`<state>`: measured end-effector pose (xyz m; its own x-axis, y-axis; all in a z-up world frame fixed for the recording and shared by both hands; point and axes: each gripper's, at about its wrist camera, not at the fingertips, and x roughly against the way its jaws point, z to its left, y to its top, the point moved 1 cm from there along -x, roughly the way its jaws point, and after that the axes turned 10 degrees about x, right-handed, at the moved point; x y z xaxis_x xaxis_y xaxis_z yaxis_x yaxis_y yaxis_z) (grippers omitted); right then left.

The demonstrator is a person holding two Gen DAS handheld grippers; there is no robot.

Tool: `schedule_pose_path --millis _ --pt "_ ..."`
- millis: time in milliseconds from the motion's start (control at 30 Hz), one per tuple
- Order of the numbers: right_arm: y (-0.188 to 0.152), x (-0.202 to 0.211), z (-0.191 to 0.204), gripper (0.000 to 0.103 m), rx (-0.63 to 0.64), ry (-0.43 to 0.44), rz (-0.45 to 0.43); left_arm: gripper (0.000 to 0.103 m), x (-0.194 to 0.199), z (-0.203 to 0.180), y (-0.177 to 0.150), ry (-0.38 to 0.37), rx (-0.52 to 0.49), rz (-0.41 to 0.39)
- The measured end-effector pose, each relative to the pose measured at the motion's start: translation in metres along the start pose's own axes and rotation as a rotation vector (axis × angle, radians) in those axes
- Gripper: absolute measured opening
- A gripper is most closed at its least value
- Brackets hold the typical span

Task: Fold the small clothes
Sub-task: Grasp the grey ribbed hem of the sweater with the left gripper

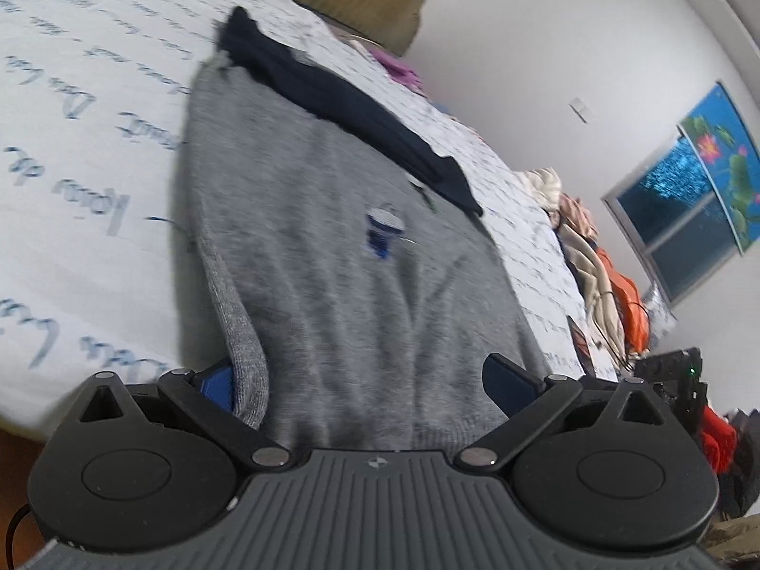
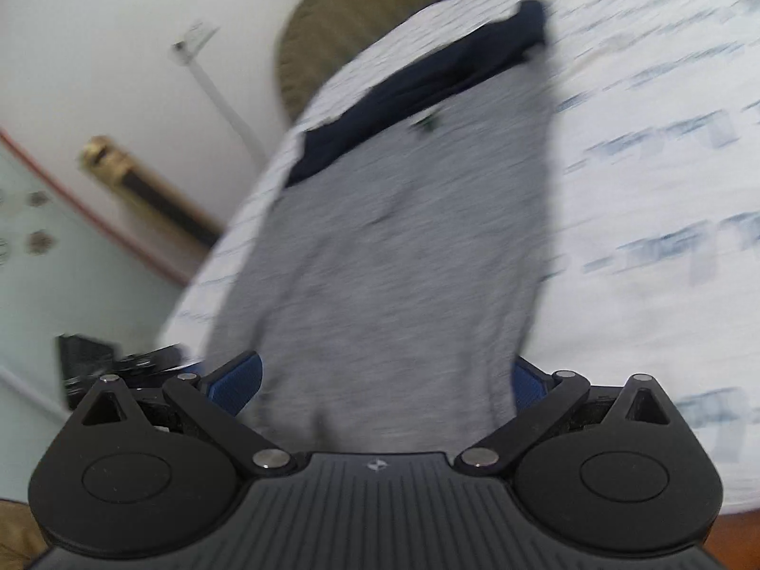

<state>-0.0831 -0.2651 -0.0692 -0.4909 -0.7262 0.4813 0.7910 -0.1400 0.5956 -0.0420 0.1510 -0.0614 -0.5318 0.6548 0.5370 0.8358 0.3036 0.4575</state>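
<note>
A grey knit garment [image 1: 342, 247] with a dark navy band [image 1: 342, 109] at its far end and a small blue-white badge [image 1: 384, 230] lies on a white sheet with blue script [image 1: 80, 152]. My left gripper [image 1: 365, 389] stands wide open with the garment's near edge draped between its blue pads [image 1: 508, 387]. In the right wrist view the same grey garment [image 2: 399, 247] with its navy band [image 2: 418, 90] runs away from me. My right gripper [image 2: 384, 384] is also wide open, with the near cloth lying between its blue pads [image 2: 237, 382]. The fingertips are partly hidden by cloth.
A pile of loose clothes [image 1: 603, 275] in cream and orange lies at the bed's right edge. A window [image 1: 674, 228] and a lotus poster [image 1: 722, 156] are on the white wall. An olive headboard [image 2: 361, 4] stands beyond the bed. A dark object [image 2: 90, 365] sits left of the bed.
</note>
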Motion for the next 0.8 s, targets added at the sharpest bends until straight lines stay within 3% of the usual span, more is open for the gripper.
schedule_pose_path --millis 100,167,200,233,267,300,367,467,600,700,800 --pt "0.004 -0.024 0.014 0.103 0.046 0.028 0.023 0.097 -0.012 -0.009 0.0 -0.02 -0.008 0.022" --pt "0.01 -0.037 0.02 0.101 0.051 0.046 0.029 0.078 -0.021 -0.015 -0.001 -0.022 -0.018 0.046" --pt "0.013 -0.043 0.024 0.089 0.062 0.041 0.032 0.069 -0.027 -0.019 -0.001 -0.007 -0.025 0.061" --pt "0.015 -0.049 0.028 0.079 0.08 0.016 0.048 0.046 -0.033 -0.022 -0.001 0.021 -0.033 0.077" --pt "0.017 -0.053 0.032 0.057 0.111 -0.028 0.059 0.027 -0.038 -0.024 -0.002 0.046 -0.04 0.096" --pt "0.019 -0.056 0.037 0.034 0.137 -0.068 0.07 0.023 -0.043 -0.026 -0.001 0.062 -0.042 0.112" --pt "0.021 -0.061 0.04 0.022 0.138 -0.076 0.087 0.015 -0.046 -0.033 0.0 0.092 -0.059 0.121" --pt "0.024 -0.059 0.04 0.017 0.125 -0.044 0.082 0.013 -0.038 -0.048 0.007 0.076 -0.091 0.106" --pt "0.045 -0.039 0.045 0.016 0.121 0.012 0.008 0.012 -0.031 -0.073 0.028 0.062 -0.149 0.044" --pt "0.074 -0.028 0.048 0.016 0.164 -0.021 -0.057 0.012 -0.038 -0.085 0.047 0.105 -0.197 -0.009" --pt "0.099 -0.036 0.039 0.016 0.177 -0.091 -0.081 0.013 -0.063 -0.084 0.06 0.217 -0.248 -0.042"
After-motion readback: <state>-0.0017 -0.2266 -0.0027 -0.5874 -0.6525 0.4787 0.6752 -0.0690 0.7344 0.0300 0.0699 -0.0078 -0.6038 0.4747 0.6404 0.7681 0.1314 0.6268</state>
